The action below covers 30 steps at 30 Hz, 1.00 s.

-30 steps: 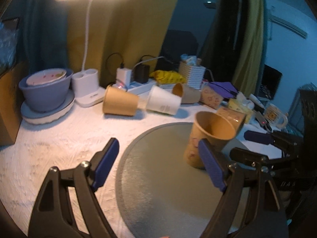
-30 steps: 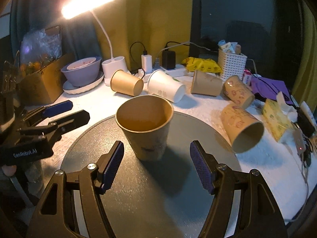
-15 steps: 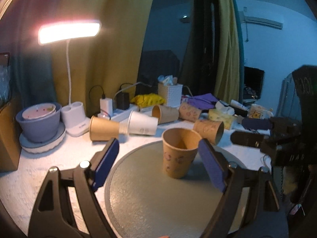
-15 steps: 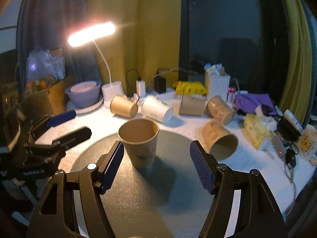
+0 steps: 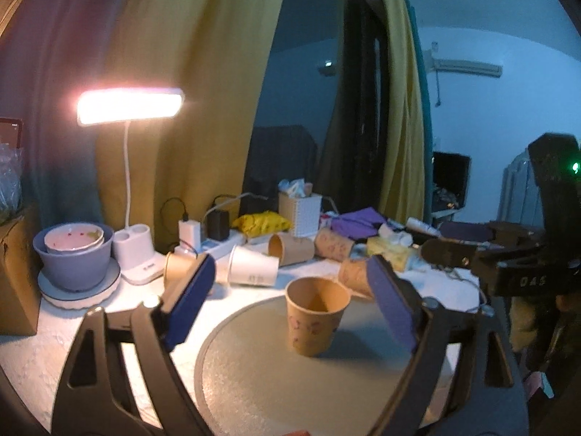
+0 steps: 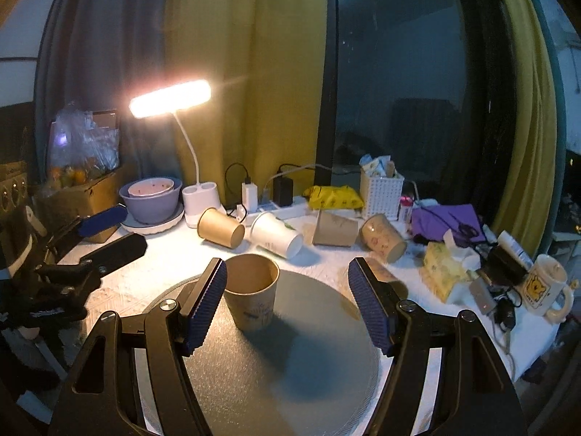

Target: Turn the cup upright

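A brown paper cup [image 5: 313, 315] stands upright, mouth up, on the round grey mat [image 5: 290, 381]; it also shows in the right wrist view [image 6: 251, 301] on the mat [image 6: 290, 381]. My left gripper [image 5: 290, 301] is open and empty, held back from the cup and above the table. My right gripper [image 6: 288, 301] is open and empty, also back from the cup. Each gripper appears in the other's view, the right one [image 5: 472, 250] at the right edge and the left one [image 6: 109, 232] at the left edge.
Several paper cups lie on their sides behind the mat, among them a brown one [image 6: 219, 227] and a white one [image 6: 277, 239]. A lit desk lamp [image 6: 170, 100], stacked bowls [image 6: 150, 200], a power strip [image 6: 268, 210], a white basket [image 6: 381, 192], tissues [image 6: 448, 270] and a mug [image 6: 544, 285] crowd the table.
Both grippers have pulled back and up from the upright cup, which now looks smaller and farther away. The cup has stayed upright on the mat.
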Each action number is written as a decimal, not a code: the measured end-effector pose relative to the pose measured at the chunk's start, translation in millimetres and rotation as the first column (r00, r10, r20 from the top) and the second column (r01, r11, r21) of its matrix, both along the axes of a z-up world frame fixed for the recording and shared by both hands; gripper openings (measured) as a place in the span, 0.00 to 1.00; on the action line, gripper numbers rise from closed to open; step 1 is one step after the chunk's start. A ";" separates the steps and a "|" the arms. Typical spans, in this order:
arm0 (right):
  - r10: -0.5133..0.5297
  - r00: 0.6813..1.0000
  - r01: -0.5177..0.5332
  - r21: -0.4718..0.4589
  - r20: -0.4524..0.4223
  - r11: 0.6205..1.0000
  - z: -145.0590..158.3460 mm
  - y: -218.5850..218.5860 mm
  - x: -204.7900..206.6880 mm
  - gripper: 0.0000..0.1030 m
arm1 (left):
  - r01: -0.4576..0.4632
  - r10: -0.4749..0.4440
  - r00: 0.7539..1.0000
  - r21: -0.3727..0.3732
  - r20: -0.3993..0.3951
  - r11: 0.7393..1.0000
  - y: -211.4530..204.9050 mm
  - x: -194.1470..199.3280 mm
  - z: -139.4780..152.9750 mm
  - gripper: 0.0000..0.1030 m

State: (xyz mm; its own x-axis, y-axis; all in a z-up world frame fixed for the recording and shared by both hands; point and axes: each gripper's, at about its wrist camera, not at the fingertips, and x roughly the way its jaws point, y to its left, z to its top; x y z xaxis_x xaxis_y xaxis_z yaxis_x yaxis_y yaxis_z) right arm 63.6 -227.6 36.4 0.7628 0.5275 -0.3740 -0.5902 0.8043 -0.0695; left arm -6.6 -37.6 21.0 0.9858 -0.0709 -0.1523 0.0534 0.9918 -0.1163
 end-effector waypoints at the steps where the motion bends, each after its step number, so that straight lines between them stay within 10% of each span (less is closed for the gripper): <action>1: 0.001 1.000 -0.001 -0.002 0.003 1.000 0.2 0.5 -0.5 0.74 | 0.002 -0.002 1.000 -0.004 0.010 1.000 0.1 -2.2 1.4 0.90; 30: 0.019 0.999 -0.020 -0.031 -0.040 0.999 -17.5 15.5 17.0 0.75 | -0.108 0.107 0.994 -0.012 -0.033 0.994 6.4 0.7 -0.4 0.92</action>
